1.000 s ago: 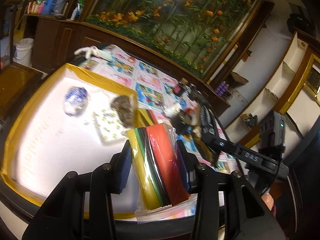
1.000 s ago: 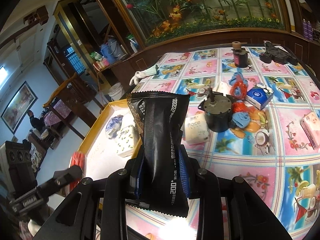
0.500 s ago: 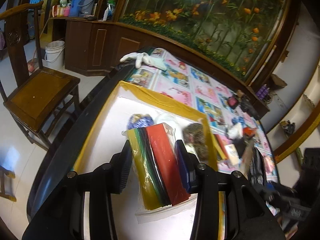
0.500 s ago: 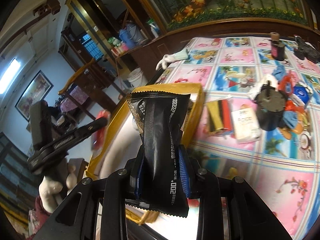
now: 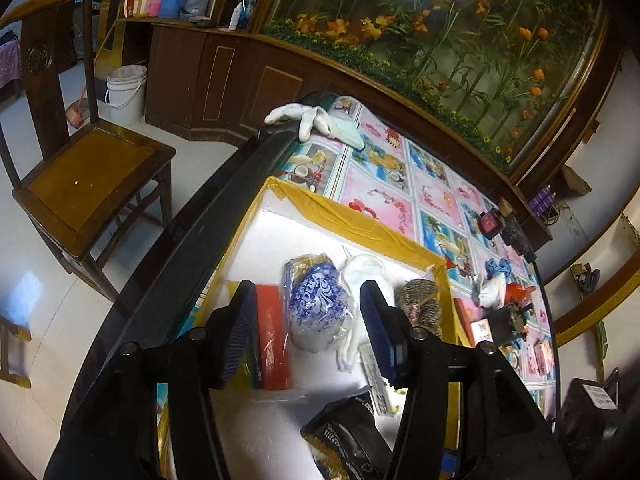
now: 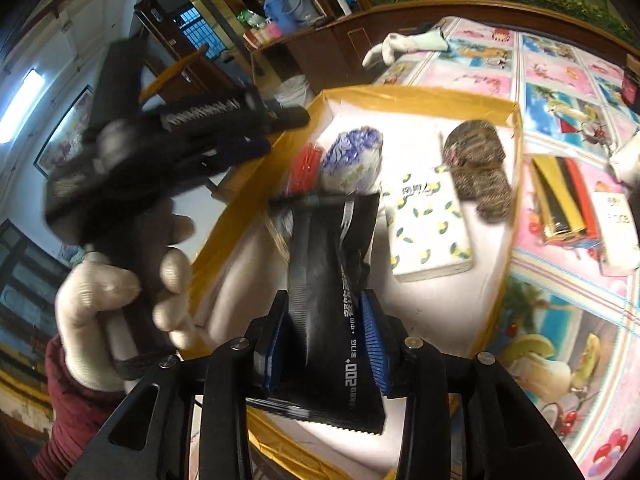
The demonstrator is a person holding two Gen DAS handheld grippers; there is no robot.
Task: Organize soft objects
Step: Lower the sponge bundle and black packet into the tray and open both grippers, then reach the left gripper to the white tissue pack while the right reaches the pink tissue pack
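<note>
A white foam box with yellow taped rim sits on the table. My left gripper is open above it; the bagged red, black and yellow sheets lie in the box by its left finger, next to a blue-white pack. My right gripper is shut on a black pouch, held over the box; the pouch also shows in the left wrist view. A brown speckled soft thing and a lemon-print pack lie inside.
Another striped sheet bag and a white tissue pack lie on the patterned tablecloth right of the box. White gloves hang at the table's far edge. A wooden chair stands to the left.
My left gripper opened and let the bagged coloured sheets drop into the box. My right gripper moved left with the black pouch to above the box.
</note>
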